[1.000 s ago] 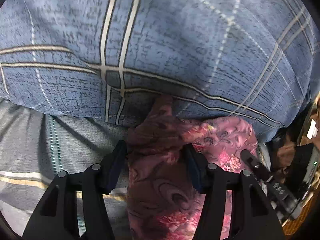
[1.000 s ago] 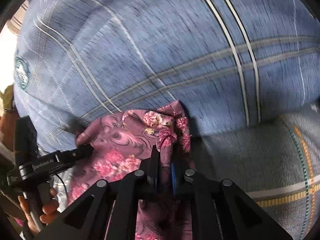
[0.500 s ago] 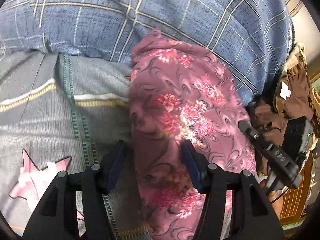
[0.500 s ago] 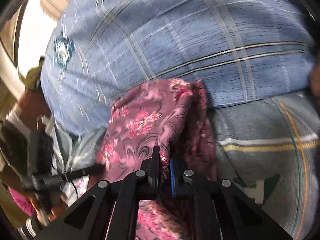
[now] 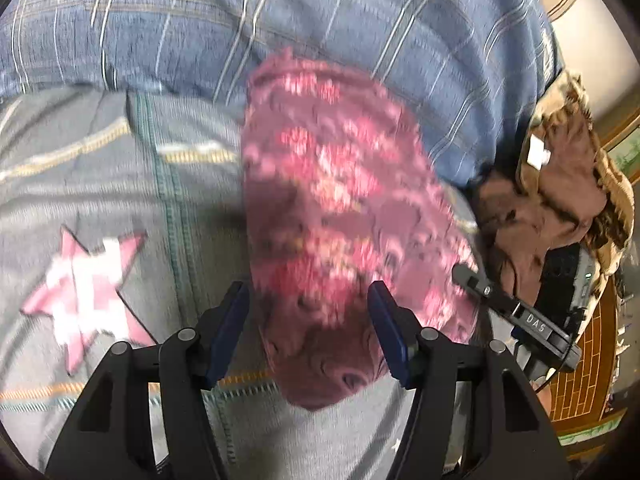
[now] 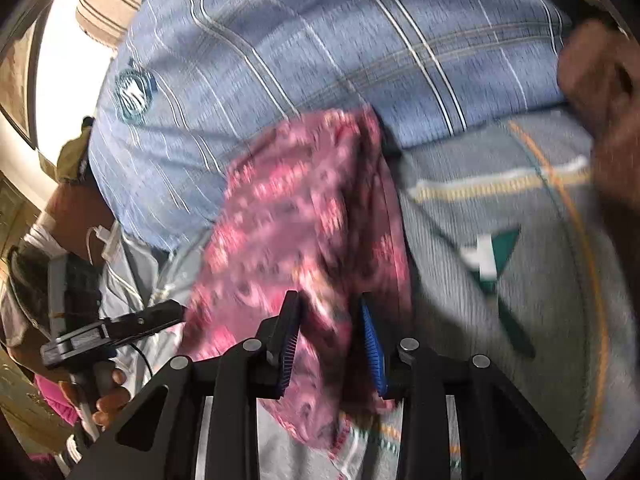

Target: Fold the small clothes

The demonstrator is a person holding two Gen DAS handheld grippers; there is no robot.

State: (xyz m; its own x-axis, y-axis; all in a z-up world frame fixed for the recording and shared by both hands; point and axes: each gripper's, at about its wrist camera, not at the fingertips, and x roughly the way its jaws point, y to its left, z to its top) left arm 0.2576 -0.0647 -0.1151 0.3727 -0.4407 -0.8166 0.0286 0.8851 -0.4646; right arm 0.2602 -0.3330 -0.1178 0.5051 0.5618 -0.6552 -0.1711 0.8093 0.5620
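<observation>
A small pink floral garment [image 5: 340, 216] lies folded on the grey bedsheet [image 5: 100, 200], its far end against a blue plaid pillow [image 5: 280, 20]. My left gripper [image 5: 308, 328] is open, its blue pads either side of the garment's near end, holding nothing. In the right wrist view the same garment [image 6: 296, 216] lies between my right gripper's [image 6: 330, 340] parted pads; the jaws stand open around the cloth. The right gripper also shows in the left wrist view [image 5: 516, 312], at the garment's right edge. Both views are blurred by motion.
The blue plaid pillow [image 6: 320, 40] fills the back. A heap of brown clothes [image 5: 560, 184] lies at the right past the pillow. The sheet has a pink star print [image 5: 84, 292] and a teal print [image 6: 492, 256]. The person's hand [image 6: 104, 396] holds the left gripper's handle.
Both grippers have drawn back from the pillow. The right gripper, shut on the garment before, has opened. The garment now lies stretched out flat on the sheet.
</observation>
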